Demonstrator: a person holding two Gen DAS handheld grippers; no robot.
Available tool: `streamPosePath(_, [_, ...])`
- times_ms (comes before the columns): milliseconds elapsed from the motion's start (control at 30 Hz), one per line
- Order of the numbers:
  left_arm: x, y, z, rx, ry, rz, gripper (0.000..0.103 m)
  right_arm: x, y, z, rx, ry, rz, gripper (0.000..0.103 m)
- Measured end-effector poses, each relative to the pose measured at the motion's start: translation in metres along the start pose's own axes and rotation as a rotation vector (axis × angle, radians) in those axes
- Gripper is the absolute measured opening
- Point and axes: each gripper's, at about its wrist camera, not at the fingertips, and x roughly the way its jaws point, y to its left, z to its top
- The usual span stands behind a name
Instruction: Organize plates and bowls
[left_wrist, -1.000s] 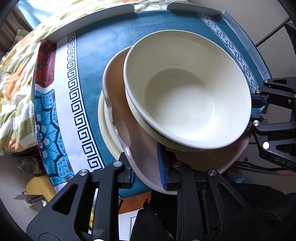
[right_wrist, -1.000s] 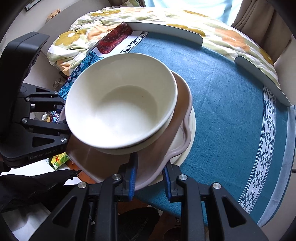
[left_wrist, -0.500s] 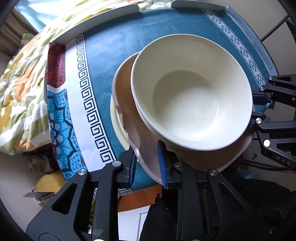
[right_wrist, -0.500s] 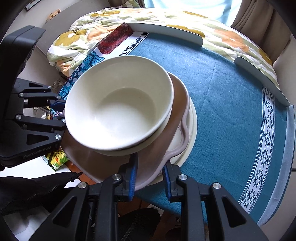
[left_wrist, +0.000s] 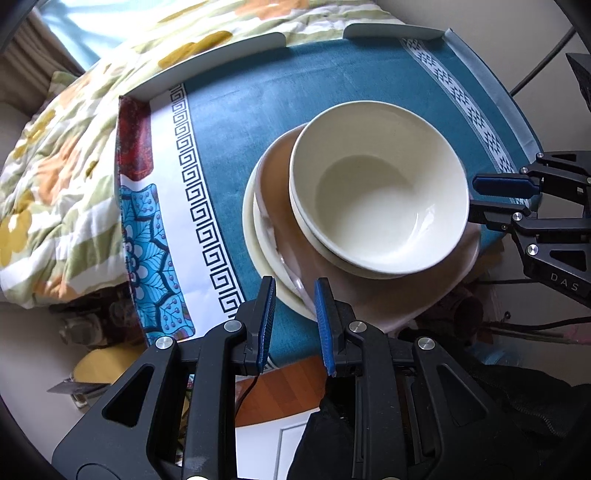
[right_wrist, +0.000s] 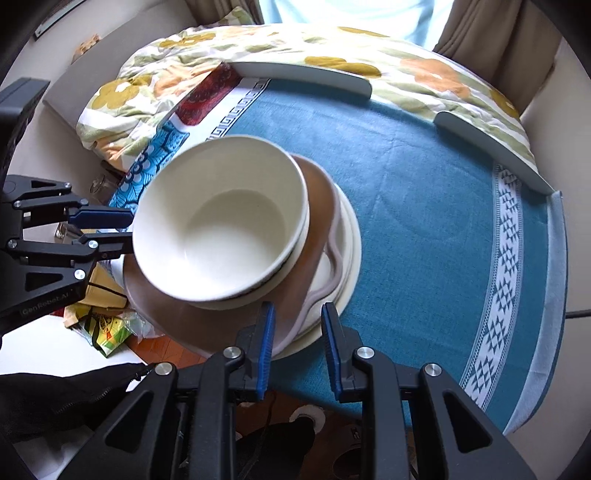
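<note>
A stack stands at the near edge of the round table: a cream bowl (left_wrist: 380, 184) (right_wrist: 221, 229) sits on a brown plate (left_wrist: 399, 295) (right_wrist: 314, 206), which lies on cream plates (left_wrist: 255, 236) (right_wrist: 351, 243). The brown plate overhangs the table edge. My left gripper (left_wrist: 293, 325) is open, its fingers just off the plates' rim, and it also shows in the right wrist view (right_wrist: 110, 232). My right gripper (right_wrist: 297, 347) is open by the other side of the rim, and it also shows in the left wrist view (left_wrist: 487, 199). Neither holds anything.
The table wears a blue cloth (right_wrist: 424, 206) with white patterned borders and raised white rim segments (right_wrist: 306, 75). A flowered quilt (left_wrist: 55, 177) lies beyond it. Bags and clutter (right_wrist: 107, 325) sit on the floor below the table edge.
Both grippers let go of the brown plate and opened, then drew back from the stack. The stack now rests on the table.
</note>
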Motion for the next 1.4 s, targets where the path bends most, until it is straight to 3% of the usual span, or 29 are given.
streamPosePath(133, [-0.012, -0.001, -0.005, -0.033, -0.029, 0.002, 0.020, -0.009, 0.000, -0.003, 0.032, -0.009, -0.005, 0.023])
streamPosePath(233, [-0.036, -0.005, -0.016, -0.075, -0.094, 0.026, 0.020, -0.028, 0.002, -0.011, 0.031, -0.058, -0.004, 0.023])
streamPosePath(400, [-0.114, -0.022, -0.041, -0.159, -0.366, 0.093, 0.021, -0.099, 0.007, -0.030, 0.062, -0.260, -0.002, 0.023])
streamPosePath(433, [-0.131, -0.028, -0.047, -0.167, -0.425, 0.103, 0.027, -0.114, 0.010, -0.034, 0.062, -0.304, -0.014, 0.023])
streamPosePath(467, [-0.148, -0.034, -0.054, -0.177, -0.488, 0.116, 0.045, -0.132, 0.014, -0.039, 0.061, -0.358, -0.027, 0.025])
streamPosePath(500, [-0.165, -0.041, -0.061, -0.191, -0.556, 0.139, 0.060, -0.149, 0.017, -0.045, 0.063, -0.407, -0.039, 0.033])
streamPosePath(533, [-0.180, -0.047, -0.068, -0.202, -0.622, 0.165, 0.088, -0.166, 0.019, -0.051, 0.069, -0.459, -0.051, 0.048])
streamPosePath(567, [-0.195, -0.054, -0.076, -0.211, -0.689, 0.190, 0.102, -0.180, 0.020, -0.057, 0.076, -0.503, -0.057, 0.054])
streamPosePath(667, [-0.231, -0.075, -0.097, -0.216, -0.840, 0.254, 0.103, -0.218, 0.020, -0.074, 0.105, -0.614, -0.103, 0.077])
streamPosePath(733, [-0.244, -0.085, -0.104, -0.235, -0.865, 0.295, 0.103, -0.236, 0.018, -0.086, 0.140, -0.677, -0.154, 0.090])
streamPosePath(833, [-0.253, -0.094, -0.114, -0.256, -0.891, 0.293, 0.103, -0.259, 0.011, -0.105, 0.193, -0.760, -0.209, 0.091])
streamPosePath(967, [-0.255, -0.107, -0.127, -0.280, -0.911, 0.271, 0.103, -0.266, 0.008, -0.119, 0.210, -0.781, -0.293, 0.091])
streamPosePath(1400, [-0.259, -0.128, -0.133, -0.261, -0.903, 0.285, 0.103, -0.273, 0.004, -0.148, 0.258, -0.801, -0.302, 0.091])
